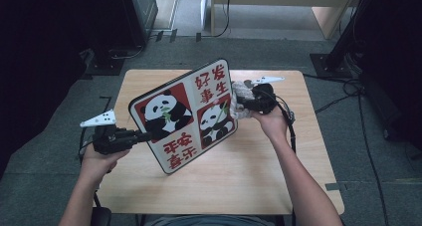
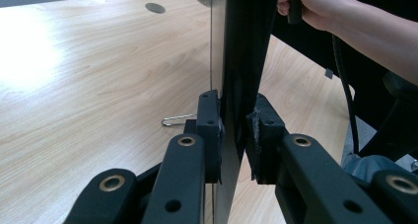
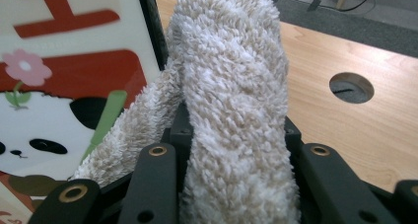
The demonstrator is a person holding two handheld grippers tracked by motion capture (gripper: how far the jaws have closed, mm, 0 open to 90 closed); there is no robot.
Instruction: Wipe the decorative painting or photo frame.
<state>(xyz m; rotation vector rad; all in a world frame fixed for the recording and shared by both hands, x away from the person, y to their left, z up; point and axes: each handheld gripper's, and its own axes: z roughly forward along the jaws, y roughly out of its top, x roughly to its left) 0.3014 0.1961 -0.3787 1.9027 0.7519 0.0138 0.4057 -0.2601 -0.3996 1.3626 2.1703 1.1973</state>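
left claw (image 1: pixel 142 135) clamped on edge of square red-and-white panda board (image 1: pixel 185 114), held tilted above wooden counter (image 1: pixel 249 176). right claw (image 1: pixel 238 103) closed on fluffy beige cloth (image 3: pixel 231 100) pressed against board's upper right edge.

Panda board (image 3: pixel 59 86) cut off at left edge, cloth (image 3: pixel 231 110) hiding right jaws' tips

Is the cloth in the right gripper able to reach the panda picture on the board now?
Probably yes: the cloth lies against the board edge beside its panda face, nothing between.
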